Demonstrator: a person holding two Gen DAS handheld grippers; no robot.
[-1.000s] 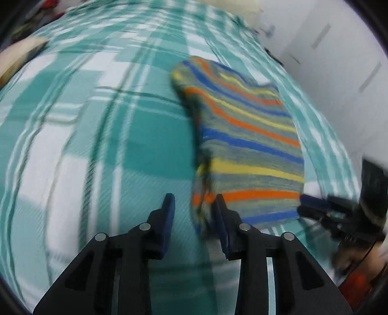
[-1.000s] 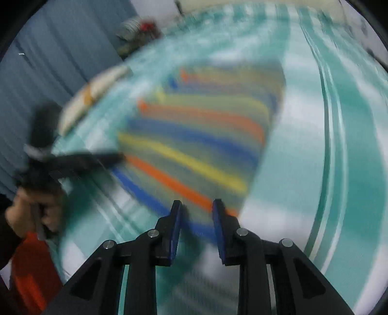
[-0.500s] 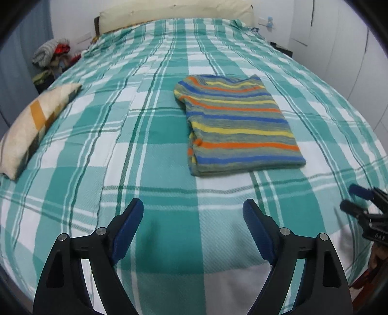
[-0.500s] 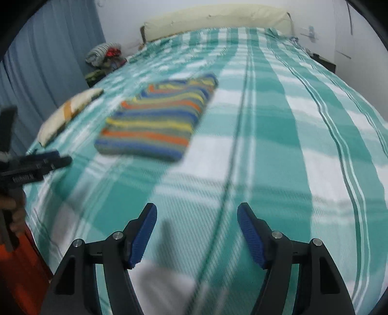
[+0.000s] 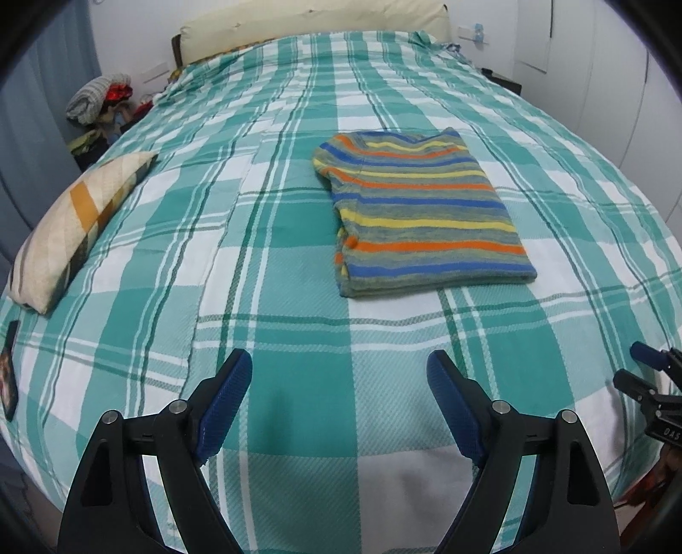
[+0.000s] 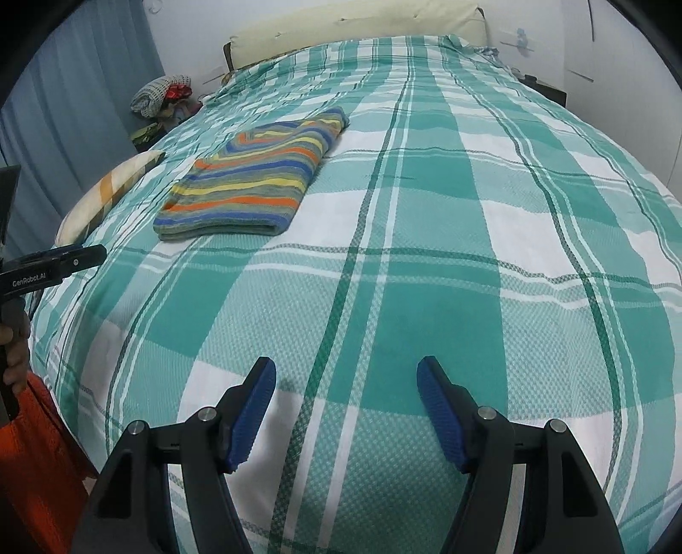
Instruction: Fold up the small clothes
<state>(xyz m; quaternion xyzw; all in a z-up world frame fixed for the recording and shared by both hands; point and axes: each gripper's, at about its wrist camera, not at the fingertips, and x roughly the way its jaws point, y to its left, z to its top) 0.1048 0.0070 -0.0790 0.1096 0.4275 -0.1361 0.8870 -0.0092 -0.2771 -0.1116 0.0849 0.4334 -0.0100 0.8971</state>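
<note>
I note the sweater (image 5: 422, 213) is soft matt knit; beneath it, the bedspread (image 5: 298, 341) is coarse waffle-weave cloth; finger pads (image 6: 439, 422) textured rubbery blue.

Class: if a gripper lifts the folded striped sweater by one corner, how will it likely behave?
The striped sweater is soft knit, so it would probably droop and unfold. Its layers lie loose, so they may slide apart. It looks light; pushed across the bedspread, it likely bunches.

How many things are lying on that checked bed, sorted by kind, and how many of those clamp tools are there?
Folded striped garment: 1
Small pillow: 1
Long headboard cushion: 1
Dark flat object at the bed's left edge, too cut off to identify: 1
Grippers, left gripper and right gripper, both open and empty: 2
Total: 6
</note>
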